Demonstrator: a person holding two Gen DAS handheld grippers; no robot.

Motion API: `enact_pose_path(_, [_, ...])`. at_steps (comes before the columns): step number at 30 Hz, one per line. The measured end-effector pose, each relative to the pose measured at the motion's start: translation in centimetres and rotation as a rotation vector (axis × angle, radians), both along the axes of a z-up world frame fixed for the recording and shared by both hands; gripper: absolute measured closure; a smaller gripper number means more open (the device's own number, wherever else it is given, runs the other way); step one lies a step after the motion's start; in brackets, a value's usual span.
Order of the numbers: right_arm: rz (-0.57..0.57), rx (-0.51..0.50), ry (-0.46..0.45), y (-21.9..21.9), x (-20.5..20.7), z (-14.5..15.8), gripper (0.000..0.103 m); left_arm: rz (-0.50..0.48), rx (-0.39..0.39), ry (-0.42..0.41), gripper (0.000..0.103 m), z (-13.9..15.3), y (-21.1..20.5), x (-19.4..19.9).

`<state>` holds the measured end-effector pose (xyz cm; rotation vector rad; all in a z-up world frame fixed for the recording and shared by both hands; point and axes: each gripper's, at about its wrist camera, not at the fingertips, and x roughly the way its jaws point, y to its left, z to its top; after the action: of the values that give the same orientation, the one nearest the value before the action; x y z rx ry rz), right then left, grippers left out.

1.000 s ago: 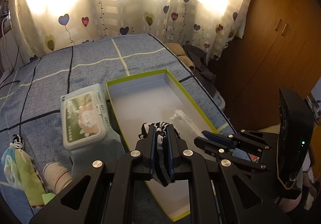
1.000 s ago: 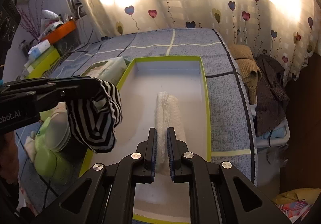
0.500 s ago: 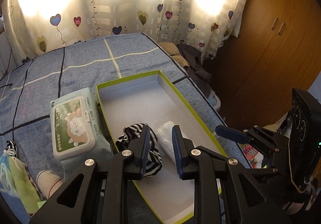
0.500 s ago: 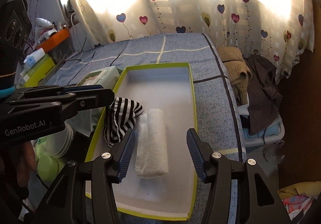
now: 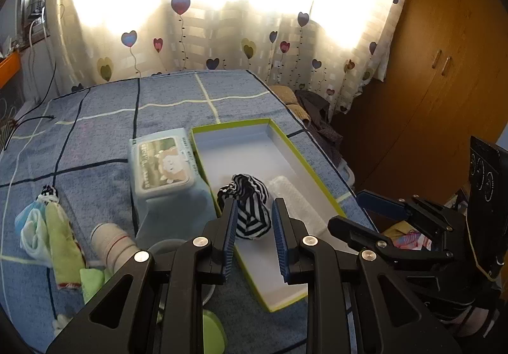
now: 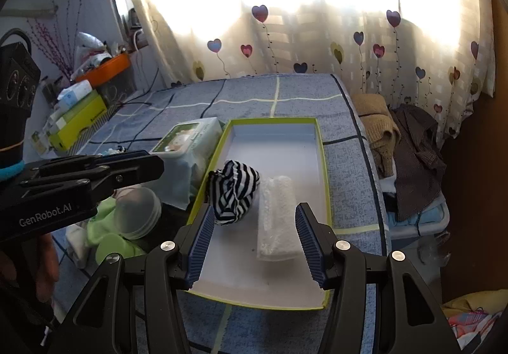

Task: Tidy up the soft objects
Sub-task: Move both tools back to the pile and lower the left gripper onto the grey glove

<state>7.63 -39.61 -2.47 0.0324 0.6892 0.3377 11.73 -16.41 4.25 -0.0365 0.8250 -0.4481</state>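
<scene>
A green-rimmed white box (image 5: pixel 314 170) (image 6: pixel 320 138) lies on the blue bed. Inside it a black-and-white striped cloth (image 5: pixel 249 205) (image 6: pixel 233 192) sits bunched beside a rolled white towel (image 5: pixel 295 198) (image 6: pixel 277 217). My left gripper (image 5: pixel 253 220) is open and empty, raised just near of the striped cloth. My right gripper (image 6: pixel 252 227) is open wide and empty, above the box's near end. Loose socks and cloths, blue, white and green (image 5: pixel 47 227), lie on the bed at the left.
A wet-wipes pack (image 5: pixel 163 165) (image 6: pixel 187 138) lies against the box's left side. A pale roll (image 5: pixel 109 241) and green items (image 6: pixel 108 236) lie near it. Clothes (image 6: pixel 409 144) hang off the bed's right edge. A wooden wardrobe (image 5: pixel 444 68) stands at the right.
Both grippers opened. The left let go of the striped cloth, the right let go of the white towel, both now lying in the box. Both grippers drew back and up.
</scene>
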Motion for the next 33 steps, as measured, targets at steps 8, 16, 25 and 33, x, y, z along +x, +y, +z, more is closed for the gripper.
enact_pose_path(8, [0.044,0.005,-0.047,2.0,-2.4,1.5,0.041,0.090,0.003,-0.023,0.080,0.2,3.8,-2.9])
enact_pose_path(16, [0.130,-0.020,-0.054,5.3,-3.9,1.8,0.040,0.161,0.001,-0.035,0.080,0.1,7.1,-5.3])
enact_pose_path(25, [0.225,-0.015,-0.050,7.9,-5.2,2.2,0.040,0.219,-0.009,-0.035,0.079,-0.4,9.9,-7.0])
enact_pose_path(33, [0.270,-0.022,-0.059,9.2,-5.9,2.4,0.040,0.263,-0.017,-0.014,0.080,-1.2,11.9,-7.8])
